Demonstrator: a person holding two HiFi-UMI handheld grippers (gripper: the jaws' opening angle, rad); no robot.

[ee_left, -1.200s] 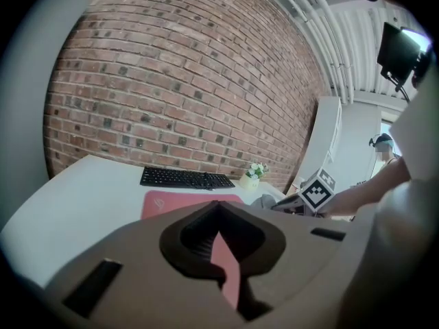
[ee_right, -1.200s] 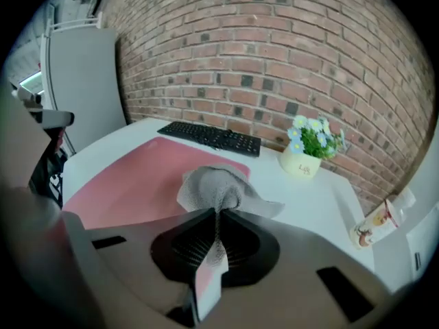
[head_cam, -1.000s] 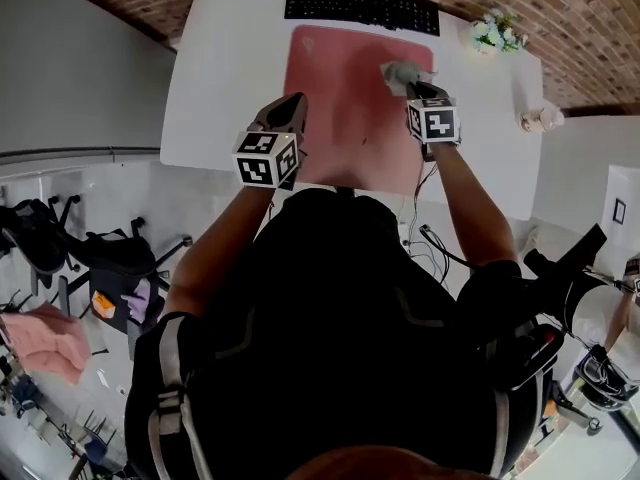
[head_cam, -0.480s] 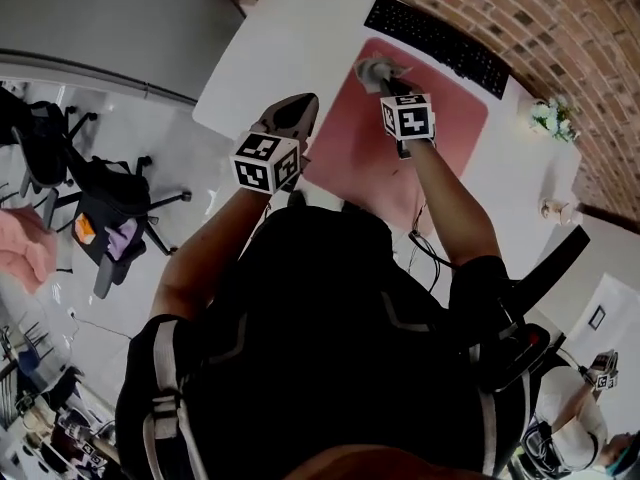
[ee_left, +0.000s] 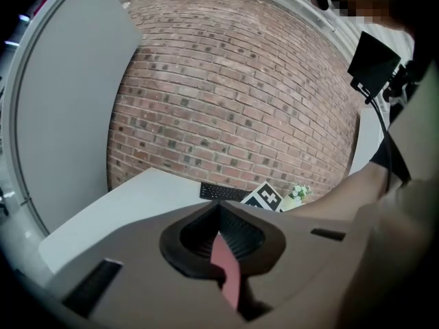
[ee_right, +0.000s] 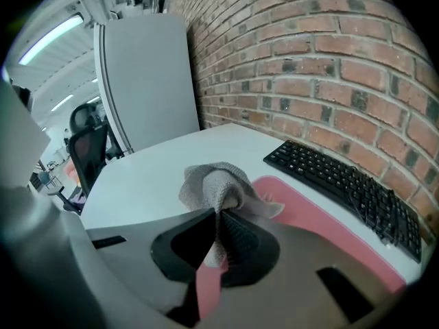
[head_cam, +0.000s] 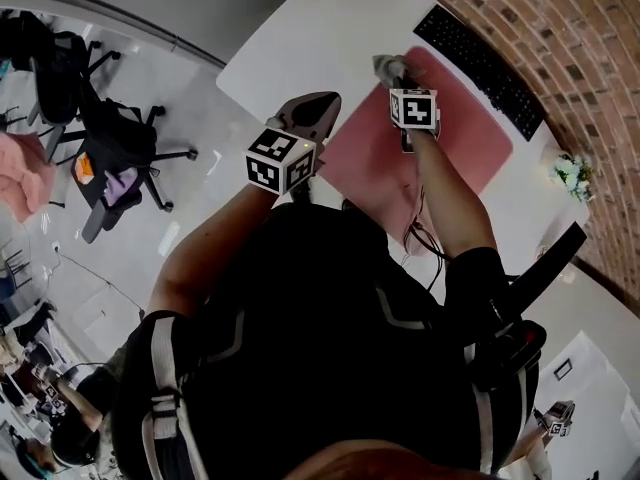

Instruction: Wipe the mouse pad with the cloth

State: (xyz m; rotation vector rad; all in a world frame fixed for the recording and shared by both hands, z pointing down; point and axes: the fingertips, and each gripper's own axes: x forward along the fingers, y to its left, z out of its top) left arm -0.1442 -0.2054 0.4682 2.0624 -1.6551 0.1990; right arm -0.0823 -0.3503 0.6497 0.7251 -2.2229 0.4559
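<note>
A pink mouse pad (head_cam: 440,138) lies on the white desk (head_cam: 320,48) in front of a black keyboard (head_cam: 487,56). My right gripper (head_cam: 397,76) is shut on a grey cloth (head_cam: 388,66), pressed at the pad's far left corner; the cloth (ee_right: 218,187) bunches up between its jaws, with the pad (ee_right: 322,225) to the right. My left gripper (head_cam: 312,116) hovers at the pad's near left edge, jaws closed with nothing in them; the left gripper view shows only a sliver of the pink pad (ee_left: 226,269) through the jaws.
A small flower pot (head_cam: 568,173) stands on the desk's right part. The keyboard (ee_right: 346,184) runs along the brick wall (ee_right: 309,53). Office chairs (head_cam: 110,138) stand on the floor to the left of the desk. Cables (head_cam: 415,233) hang at the desk's near edge.
The right gripper has dragged the cloth from the pad's far right to its far left corner. The head view has swung round. The left gripper stays at the pad's near left edge.
</note>
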